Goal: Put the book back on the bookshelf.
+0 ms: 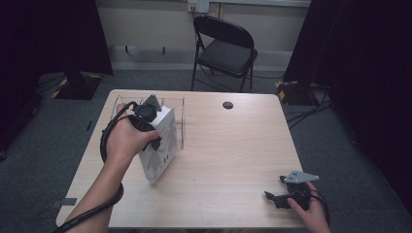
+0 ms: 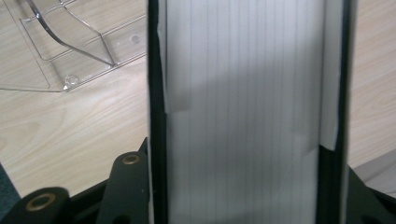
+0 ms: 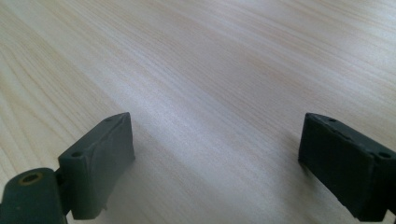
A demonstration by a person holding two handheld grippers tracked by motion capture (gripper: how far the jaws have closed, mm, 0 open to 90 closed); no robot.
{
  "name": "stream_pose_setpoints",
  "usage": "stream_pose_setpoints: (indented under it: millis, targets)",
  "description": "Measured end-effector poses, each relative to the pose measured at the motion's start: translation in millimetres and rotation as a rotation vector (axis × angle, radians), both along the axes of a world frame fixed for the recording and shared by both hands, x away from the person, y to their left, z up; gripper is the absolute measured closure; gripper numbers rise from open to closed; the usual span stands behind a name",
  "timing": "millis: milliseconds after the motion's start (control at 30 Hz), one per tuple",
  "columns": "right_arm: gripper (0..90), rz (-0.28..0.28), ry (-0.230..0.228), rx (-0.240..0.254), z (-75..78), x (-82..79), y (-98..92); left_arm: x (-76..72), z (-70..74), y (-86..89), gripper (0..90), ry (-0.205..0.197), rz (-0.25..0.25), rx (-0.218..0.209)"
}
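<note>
A thick white book (image 1: 158,162) with a grey pattern on its cover stands tilted on the table, just in front of a clear plastic rack (image 1: 180,121). My left gripper (image 1: 151,130) grips it from above, shut on the book. In the left gripper view the book's page edge (image 2: 243,93) runs between the two black jaws, one pressed on each cover, and the clear rack (image 2: 70,51) lies at the upper left. My right gripper (image 1: 273,197) rests near the table's front right corner. In the right gripper view my right gripper (image 3: 215,163) is open over bare wood.
The light wooden table (image 1: 233,155) carries a small black round cap (image 1: 228,105) near its far edge. A black folding chair (image 1: 226,51) stands behind the table. Dark curtains hang on both sides and cables lie on the floor at the right.
</note>
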State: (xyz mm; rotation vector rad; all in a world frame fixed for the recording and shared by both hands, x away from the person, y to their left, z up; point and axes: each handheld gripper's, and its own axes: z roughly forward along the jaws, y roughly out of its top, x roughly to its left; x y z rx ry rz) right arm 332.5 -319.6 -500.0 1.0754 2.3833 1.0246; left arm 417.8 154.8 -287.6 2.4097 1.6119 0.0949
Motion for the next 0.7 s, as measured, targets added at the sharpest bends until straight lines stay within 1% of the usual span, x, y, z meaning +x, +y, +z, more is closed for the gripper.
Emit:
stream_pose_setpoints:
  millis: [100, 167, 233, 300, 333, 400, 433, 467, 500, 567, 700]
  targets:
    - [9.6, 0.0, 0.0, 0.0, 0.0, 0.0, 0.0, 2.9, -0.2, -1.8, 52.6, 0.003, 0.012, 0.0]
    - [9.6, 0.0, 0.0, 0.0, 0.0, 0.0, 0.0, 3.8, -0.7, -4.1, 52.6, 0.0, 0.036, 0.009]
    - [9.6, 0.0, 0.0, 0.0, 0.0, 0.0, 0.0, 5.1, -1.2, -5.0, 52.6, 0.001, 0.041, 0.013]
    - [9.6, 0.0, 0.0, 0.0, 0.0, 0.0, 0.0, 6.1, -2.2, -5.7, 52.6, 0.001, 0.046, 0.008]
    - [9.6, 0.0, 0.0, 0.0, 0.0, 0.0, 0.0, 7.0, -2.0, -4.8, 52.6, 0.003, 0.058, 0.01]
    - [9.6, 0.0, 0.0, 0.0, 0.0, 0.0, 0.0, 9.0, -3.0, -2.9, 52.6, 0.003, 0.062, 0.004]
    - [9.6, 0.0, 0.0, 0.0, 0.0, 0.0, 0.0, 9.2, -3.6, -3.2, 52.7, 0.003, 0.081, -0.006]
    - [9.6, -0.001, 0.0, -0.001, 0.0, -0.1, 0.0, 9.9, -3.7, -2.5, 52.6, -0.004, 0.076, 0.003]
    - [9.6, -0.001, -0.001, -0.001, 0.0, -0.1, 0.0, 10.2, -4.0, -2.8, 52.6, -0.007, 0.092, 0.003]
    - [9.6, -0.001, 0.001, 0.0, 0.1, -0.4, 0.0, 11.8, -4.2, -1.7, 52.7, -0.002, 0.109, 0.0]
    - [9.7, 0.001, 0.001, 0.005, -0.2, -0.4, 0.0, 14.4, -5.4, -1.3, 52.7, 0.0, 0.121, 0.005]
